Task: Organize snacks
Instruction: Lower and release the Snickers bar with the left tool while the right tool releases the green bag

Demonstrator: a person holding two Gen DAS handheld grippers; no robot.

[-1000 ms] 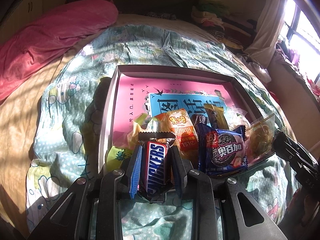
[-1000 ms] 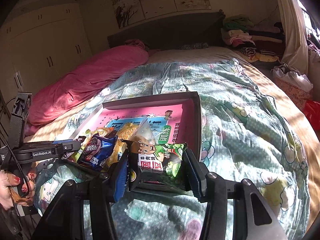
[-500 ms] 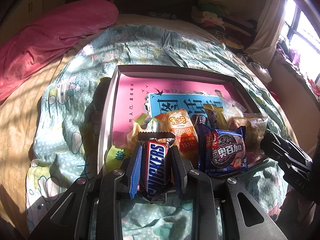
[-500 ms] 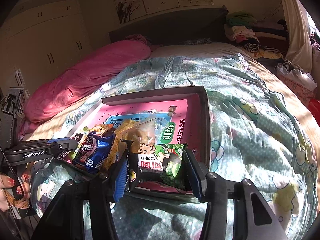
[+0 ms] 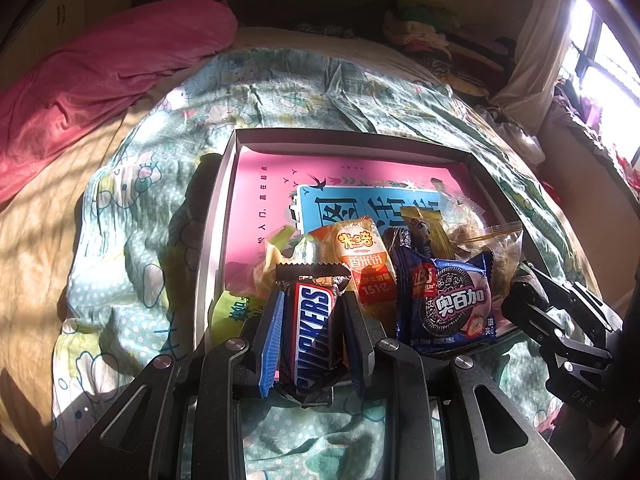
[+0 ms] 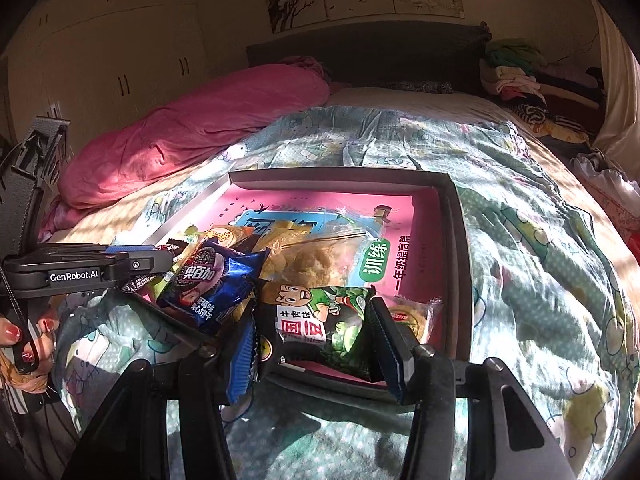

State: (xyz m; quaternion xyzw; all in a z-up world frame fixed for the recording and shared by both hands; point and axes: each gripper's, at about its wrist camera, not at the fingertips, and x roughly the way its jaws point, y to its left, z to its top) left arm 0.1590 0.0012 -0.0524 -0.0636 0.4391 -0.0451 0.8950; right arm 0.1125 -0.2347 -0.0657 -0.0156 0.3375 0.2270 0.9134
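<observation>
A shallow grey tray (image 5: pixel 216 240) lies on the bed with a pink book in it and a pile of snacks at its near end. My left gripper (image 5: pixel 314 298) is shut on a Snickers bar (image 5: pixel 314 332), held upright just before the tray's near edge. Beside it lie an orange rice-cracker pack (image 5: pixel 362 256) and a blue cookie pack (image 5: pixel 452 304). My right gripper (image 6: pixel 314 308) is shut on a green pea snack pack (image 6: pixel 320 320) over the tray's (image 6: pixel 456 260) near edge. The right gripper (image 5: pixel 520 296) shows by the tray's right corner.
A clear bag of golden snack (image 6: pixel 316 256) lies mid-pile beside the blue cookie pack (image 6: pixel 212 280). A person's hand (image 6: pixel 24 332) holds the left gripper (image 6: pixel 160 258). A pink quilt (image 6: pixel 192 132) lies far left, folded clothes (image 6: pixel 532 80) far right, and a cartoon-print bedcover (image 6: pixel 540 280) surrounds the tray.
My right gripper has carried the green pack forward over the tray's near edge and rolled a little. The left gripper and the Snickers bar have not moved.
</observation>
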